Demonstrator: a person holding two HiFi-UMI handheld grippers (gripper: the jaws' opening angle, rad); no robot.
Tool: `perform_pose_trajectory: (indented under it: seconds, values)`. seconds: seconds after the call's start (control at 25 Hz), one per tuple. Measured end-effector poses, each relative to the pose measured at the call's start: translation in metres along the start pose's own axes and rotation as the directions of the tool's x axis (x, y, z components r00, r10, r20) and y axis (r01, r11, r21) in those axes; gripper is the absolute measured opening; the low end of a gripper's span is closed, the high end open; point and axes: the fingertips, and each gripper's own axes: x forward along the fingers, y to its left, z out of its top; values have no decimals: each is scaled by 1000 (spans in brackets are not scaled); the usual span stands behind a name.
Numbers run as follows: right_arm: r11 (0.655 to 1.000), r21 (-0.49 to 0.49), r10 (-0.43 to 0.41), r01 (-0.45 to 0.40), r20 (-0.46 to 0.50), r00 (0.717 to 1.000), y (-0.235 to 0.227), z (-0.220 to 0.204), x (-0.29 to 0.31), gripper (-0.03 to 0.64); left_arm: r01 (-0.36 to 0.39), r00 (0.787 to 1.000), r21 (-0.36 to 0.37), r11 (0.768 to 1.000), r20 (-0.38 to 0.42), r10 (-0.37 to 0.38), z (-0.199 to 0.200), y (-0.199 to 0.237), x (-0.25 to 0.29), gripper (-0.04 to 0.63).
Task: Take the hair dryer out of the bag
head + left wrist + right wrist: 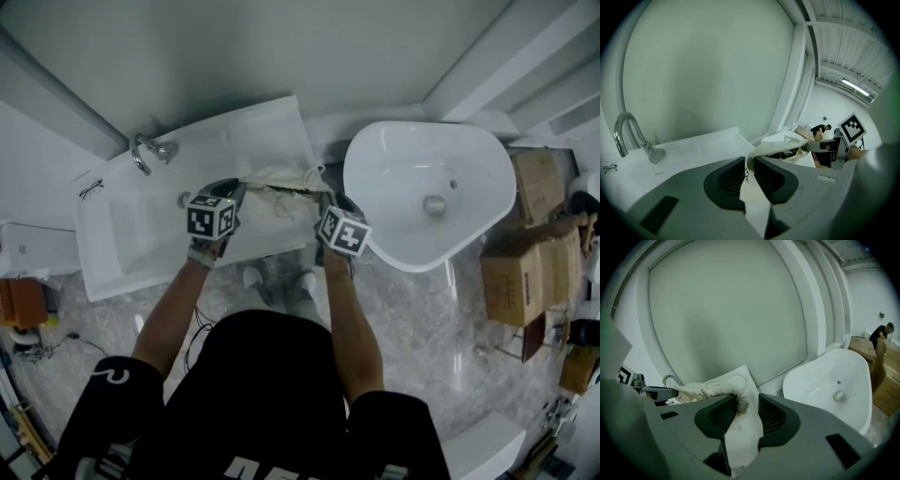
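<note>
My left gripper [236,187] jaws pinch the bag [279,192] rim, right gripper [326,199] jaws loose around it; hair dryer not out.

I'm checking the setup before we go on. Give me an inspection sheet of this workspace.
Surface: white sink unit, faucet at its far side.
Job's things: cream bag on the sink unit's flat end, stretched between the grippers; hair dryer not seen.
Clutter: cardboard boxes at the right.
Grippers: left gripper pinches the bag's rim; right gripper jaws apart, rim against one pad.
Cables: thin cable on the floor, left.
Surroundings: large white basin to the right; marble floor.
</note>
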Motion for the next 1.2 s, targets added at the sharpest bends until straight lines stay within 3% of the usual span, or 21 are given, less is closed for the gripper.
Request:
perform_pose_trajectory:
  seconds: [0.08,0.16,0.28,0.44,0.68,0.92,1.2]
  values:
    - [1000,-5,4,-4,-8,1000,2,-2,0,128,25,1000,-11,1000,0,-25,-1,-4,0,55]
    - [997,-69,17,-18,-20,1000,8,-6,-2,72,66,998,-14,998,14,-66,-1,-11,0,31]
    - [988,-153,29,-34,-32,999,7,-19,-3,63,138,990,-32,990,45,-137,2,-25,4,26]
    - [991,-126,45,-53,-64,997,-7,-38,-3,63,228,972,-55,972,64,-224,5,-52,16,25]
    - [996,-86,17,-28,-125,992,-39,-67,-3,64,336,942,-18,942,12,-336,-7,-107,40,23]
    - [993,-108,-68,50,-177,982,-80,-103,4,74,403,913,-26,915,-51,-404,-30,-145,63,23]
    - [990,-124,-69,62,-56,996,-86,-106,-23,112,435,894,-27,900,-107,-435,-53,-163,74,23]
